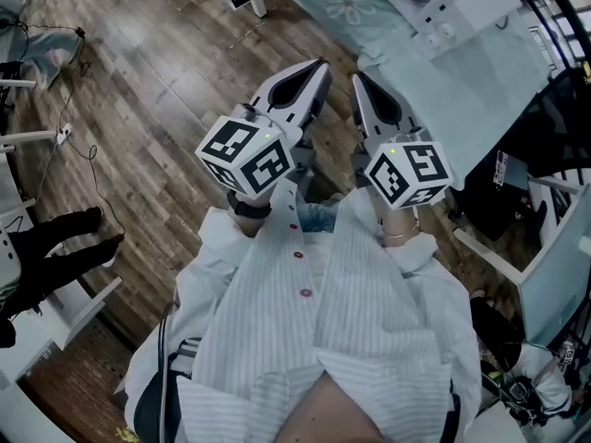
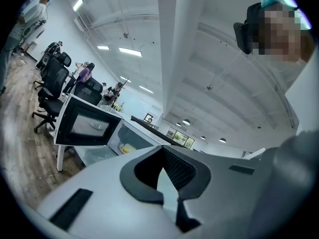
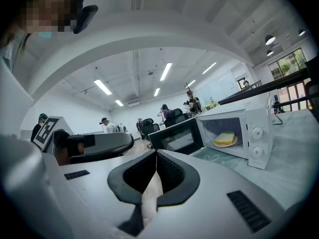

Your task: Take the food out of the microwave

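Right gripper view: food (image 3: pixel 224 138) inside microwave (image 3: pixel 257 142), ahead of closed, empty right hand-held gripper (image 3: pixel 156 156).

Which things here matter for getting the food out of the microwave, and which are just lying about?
For the job:
- microwave, door open
- food on a plate inside
- left gripper and right gripper, both shut and empty

Lying about:
- office chairs
- flower-print mat on the table

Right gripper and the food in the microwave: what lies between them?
Only table and a patterned mat before the food, the right gripper view shows; the microwave door stands open.
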